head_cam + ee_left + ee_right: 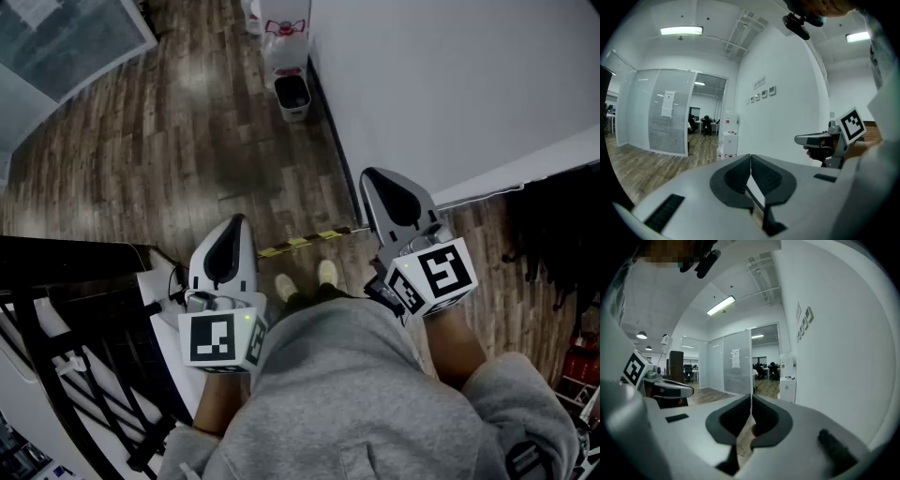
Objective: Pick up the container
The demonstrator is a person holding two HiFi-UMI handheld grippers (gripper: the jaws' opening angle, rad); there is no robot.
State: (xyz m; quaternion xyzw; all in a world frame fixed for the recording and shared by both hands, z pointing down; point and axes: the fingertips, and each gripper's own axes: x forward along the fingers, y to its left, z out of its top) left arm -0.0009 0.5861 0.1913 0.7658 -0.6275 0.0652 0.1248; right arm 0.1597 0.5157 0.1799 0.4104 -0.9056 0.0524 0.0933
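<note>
A small dark-lined bin (292, 95) stands on the wooden floor by the white wall, well ahead of me; no other container shows. My left gripper (236, 223) is held out at waist height with its jaws pressed together and nothing between them, as the left gripper view also shows (750, 157). My right gripper (370, 176) is level beside it, close to the wall, its jaws likewise meeting with nothing in them (751, 397). Each gripper shows in the other's view: the right gripper (806, 138) and the left gripper (689, 391).
A white wall (450, 84) runs along the right. A black railing (66, 309) stands at my left. A white dispenser (284, 37) stands behind the bin. Yellow-black tape (300, 242) crosses the floor ahead of my shoes (305, 279). Glass partitions (661, 112) lie further off.
</note>
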